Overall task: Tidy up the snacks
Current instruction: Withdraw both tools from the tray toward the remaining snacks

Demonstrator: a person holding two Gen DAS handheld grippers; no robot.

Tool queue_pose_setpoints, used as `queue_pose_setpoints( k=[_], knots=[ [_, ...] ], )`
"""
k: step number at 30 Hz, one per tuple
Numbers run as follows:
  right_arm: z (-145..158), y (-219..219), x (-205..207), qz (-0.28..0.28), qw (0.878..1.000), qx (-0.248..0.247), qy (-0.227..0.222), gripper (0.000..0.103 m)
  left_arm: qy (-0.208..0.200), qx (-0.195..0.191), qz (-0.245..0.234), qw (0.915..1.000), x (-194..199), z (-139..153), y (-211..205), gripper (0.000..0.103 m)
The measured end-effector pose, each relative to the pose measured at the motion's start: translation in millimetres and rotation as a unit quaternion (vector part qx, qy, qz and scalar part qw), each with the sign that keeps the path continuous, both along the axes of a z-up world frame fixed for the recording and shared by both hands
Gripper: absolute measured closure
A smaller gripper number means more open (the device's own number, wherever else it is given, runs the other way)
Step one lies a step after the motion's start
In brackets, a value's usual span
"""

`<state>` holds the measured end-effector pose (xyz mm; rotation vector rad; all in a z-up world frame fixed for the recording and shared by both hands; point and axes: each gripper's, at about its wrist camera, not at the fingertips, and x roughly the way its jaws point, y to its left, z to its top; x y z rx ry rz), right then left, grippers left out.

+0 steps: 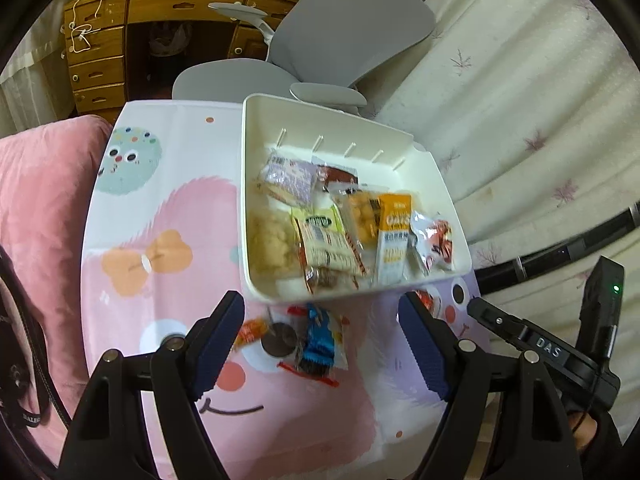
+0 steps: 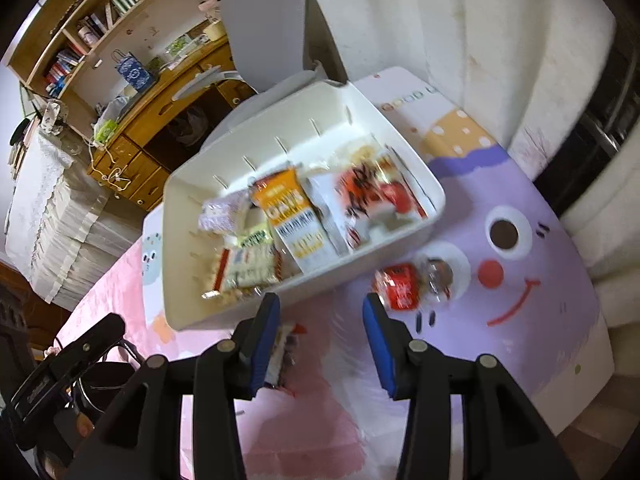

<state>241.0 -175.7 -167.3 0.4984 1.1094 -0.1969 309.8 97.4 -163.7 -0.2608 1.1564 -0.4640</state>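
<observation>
A white bin sits on a pink and purple cartoon table cover and holds several snack packets, among them an orange oats packet. In the left wrist view a blue snack packet and a small orange one lie on the cover in front of the bin. My left gripper is open and empty above the blue packet. In the right wrist view a red packet lies just beyond my open, empty right gripper, right of its right fingertip. A packet peeks from behind its left finger.
A grey office chair stands behind the table, with a wooden desk and bookshelf beyond. A pink cushion lies at the left. A white quilted cover lies at the right. The other gripper's body shows at the right edge.
</observation>
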Motion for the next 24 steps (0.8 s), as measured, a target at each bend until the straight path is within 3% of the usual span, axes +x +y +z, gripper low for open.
queue_pose_setpoints(
  k=[10,15,24],
  knots=[
    [-28,-3,-35,-0.024,0.999,-0.014,0.017,0.056,0.037,0.02,-0.026,0.9988,-38,-37,-10,0.025],
    [-45,-9,-49,-0.038,0.999,-0.024,0.024,0.034,0.043,0.043,-0.037,0.9975,-48,-51,-20,0.025],
    [-61,-5,-57,-0.002,0.996,-0.089,0.027,0.025,0.035,0.059,-0.066,0.9955,-57,-68,-47,0.025]
  ],
)
